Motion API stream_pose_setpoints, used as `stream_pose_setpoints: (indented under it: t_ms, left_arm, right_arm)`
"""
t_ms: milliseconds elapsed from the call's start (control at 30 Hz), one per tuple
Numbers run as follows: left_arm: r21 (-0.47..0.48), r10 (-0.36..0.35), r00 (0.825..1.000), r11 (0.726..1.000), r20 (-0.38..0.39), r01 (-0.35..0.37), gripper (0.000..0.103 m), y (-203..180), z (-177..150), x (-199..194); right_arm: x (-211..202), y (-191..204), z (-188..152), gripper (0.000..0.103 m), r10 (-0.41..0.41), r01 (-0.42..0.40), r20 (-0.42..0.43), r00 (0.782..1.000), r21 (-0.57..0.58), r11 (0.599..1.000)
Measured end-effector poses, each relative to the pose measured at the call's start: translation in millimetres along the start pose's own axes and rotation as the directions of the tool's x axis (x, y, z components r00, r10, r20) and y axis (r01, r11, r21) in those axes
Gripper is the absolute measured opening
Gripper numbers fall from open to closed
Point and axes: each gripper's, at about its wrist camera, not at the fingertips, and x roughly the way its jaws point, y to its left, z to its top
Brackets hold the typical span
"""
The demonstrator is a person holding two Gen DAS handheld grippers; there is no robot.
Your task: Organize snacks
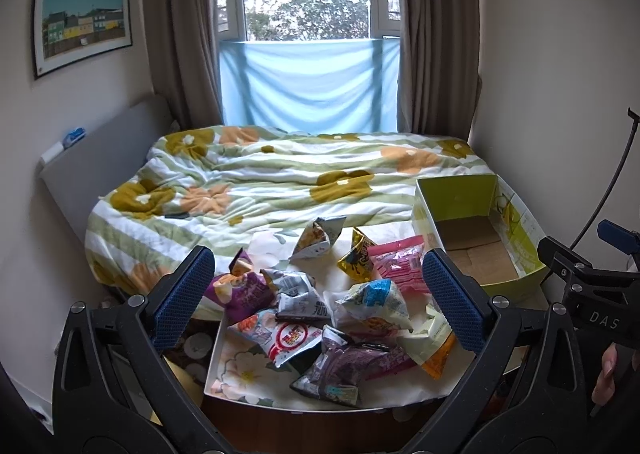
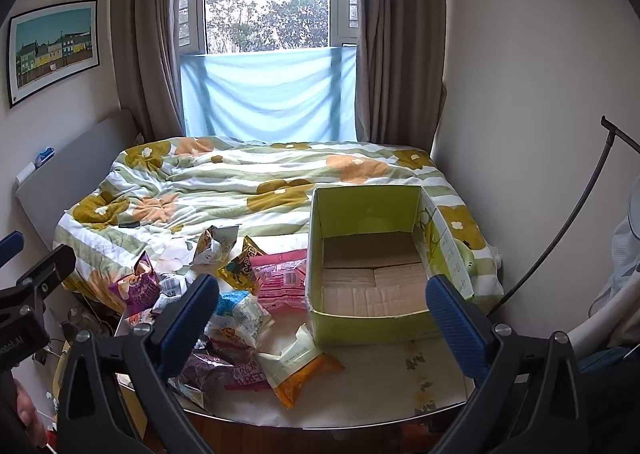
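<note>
Several snack packets lie in a loose pile on a small table [image 1: 248, 378] at the foot of the bed: a purple bag [image 1: 242, 294], a pink packet [image 1: 398, 262], a gold bag [image 1: 354, 260], a white-and-orange packet [image 2: 298, 368]. An empty green cardboard box [image 2: 372, 254] stands to their right, open at the top; it also shows in the left wrist view [image 1: 480, 234]. My left gripper [image 1: 318, 300] is open and empty, above the pile. My right gripper [image 2: 322, 320] is open and empty, in front of the box.
A bed with a flowered quilt [image 1: 280, 178] fills the room behind the table. A window with brown curtains [image 1: 180, 34] and a blue cloth is at the back. A wall stands close on the right, with a black cable [image 2: 560, 222].
</note>
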Motion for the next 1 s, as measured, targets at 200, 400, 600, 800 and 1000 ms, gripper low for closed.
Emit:
stream_pose_setpoints:
  t_ms: [200,400,600,800,1000]
  left_arm:
    - [0.002,0.003,1.0,1.0,-0.001,-0.003,0.103,-1.2,0.4,-0.4]
    - [0.002,0.003,1.0,1.0,-0.002,-0.002,0.103,-1.3,0.9,-1.6]
    - [0.002,-0.001,1.0,1.0,-0.003,0.001,0.103,-2.3,1.0,-2.6]
    - [0.005,-0.002,1.0,1.0,-0.001,0.002,0.103,-4.2,0.9,-5.5]
    - [0.004,0.0,1.0,1.0,0.0,0.0,0.103,-3.6,0.9,-8.8]
  right_arm:
    - [-0.2,-0.2,0.3,0.103,0.0,0.0,0.0,1.0,0.001,1.0]
    - [1.0,1.3,-0.1,0.103,0.008,-0.008,-0.009,1.0,0.001,1.0]
    - [0.3,0.9,0.5,0.103,0.004,-0.004,-0.006,1.0,-0.001,1.0]
    - [-0.2,0.9,0.1,0.103,0.005,-0.005,-0.005,1.0,-0.001,1.0]
    - [-0.4,1.1,0.1,0.103,0.005,-0.005,-0.006,1.0,-0.001,1.0]
